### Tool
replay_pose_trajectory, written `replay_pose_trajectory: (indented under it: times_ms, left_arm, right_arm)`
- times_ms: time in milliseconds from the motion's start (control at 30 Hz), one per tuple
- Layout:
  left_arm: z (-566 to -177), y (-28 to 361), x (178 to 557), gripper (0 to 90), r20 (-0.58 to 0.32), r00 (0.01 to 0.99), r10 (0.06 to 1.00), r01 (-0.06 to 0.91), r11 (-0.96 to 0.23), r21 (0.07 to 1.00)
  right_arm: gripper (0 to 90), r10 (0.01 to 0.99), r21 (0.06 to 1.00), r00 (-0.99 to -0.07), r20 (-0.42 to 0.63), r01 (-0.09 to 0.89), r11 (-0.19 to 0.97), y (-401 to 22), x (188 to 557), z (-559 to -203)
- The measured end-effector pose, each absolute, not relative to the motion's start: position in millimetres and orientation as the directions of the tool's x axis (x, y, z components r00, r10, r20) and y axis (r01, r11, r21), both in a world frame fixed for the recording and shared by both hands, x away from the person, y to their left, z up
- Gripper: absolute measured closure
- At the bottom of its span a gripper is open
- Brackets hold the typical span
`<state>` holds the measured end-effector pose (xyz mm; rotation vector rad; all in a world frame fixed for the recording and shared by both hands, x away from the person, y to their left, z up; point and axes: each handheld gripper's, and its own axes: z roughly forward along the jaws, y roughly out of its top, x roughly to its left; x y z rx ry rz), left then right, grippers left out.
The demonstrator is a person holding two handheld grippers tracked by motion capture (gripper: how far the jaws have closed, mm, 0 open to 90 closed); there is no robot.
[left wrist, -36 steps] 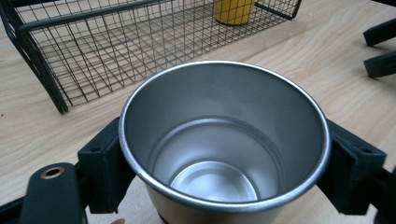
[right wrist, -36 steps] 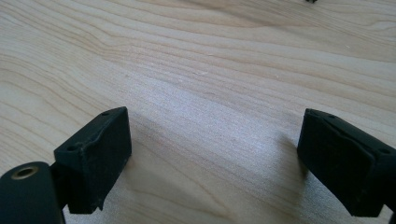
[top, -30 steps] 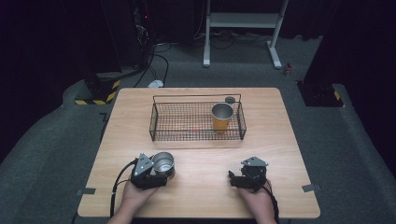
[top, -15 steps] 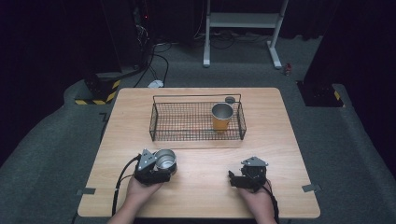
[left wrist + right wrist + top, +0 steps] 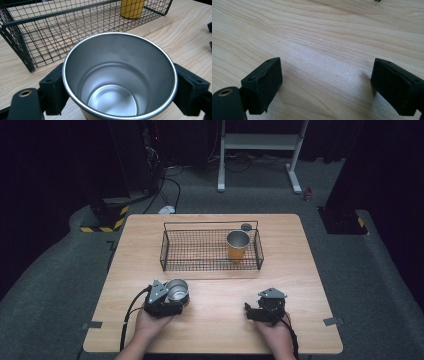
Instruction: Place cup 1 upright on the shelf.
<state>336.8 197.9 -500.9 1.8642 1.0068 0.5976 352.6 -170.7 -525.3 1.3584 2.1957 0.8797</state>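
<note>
While clamping steel cup (image 5: 117,82) between just-closing jaws of left gripper (image 5: 176,295), short of wire basket (image 5: 210,268) ahead, lift straight, keep level, clear near rim, lower beside orange cup (image 5: 237,245); leave right gripper (image 5: 325,85) released, empty, alongside.

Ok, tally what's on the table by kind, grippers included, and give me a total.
Metal cups: 2, a silver cup between the left gripper fingers and an orange cup in the basket
Wire baskets: 1, the black basket
Small dark round things: 1, the round thing behind the basket
Grippers: 2, with the right gripper open
Total: 6
</note>
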Motion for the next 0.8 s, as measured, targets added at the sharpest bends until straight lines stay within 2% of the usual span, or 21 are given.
replay_pose_trajectory:
  times_ms: [267, 800]
  left_arm:
    - [-498.8, 198.4, 333.2, 17.0, 0.017, 0.542, 0.840, 0.373, -0.259, 0.891]
    - [-489.5, 205.2, 328.7, 18.8, -0.007, 0.541, 0.841, 0.345, -0.215, 0.914]
  right_arm:
    - [10.3, 0.896, 0.698, -0.443, -0.014, 0.638, 0.326, -170.9, 352.6, -525.3]
    - [10.3, 0.896, 0.698, -0.443, -0.013, 0.638, 0.325, -170.8, 352.6, -525.3]
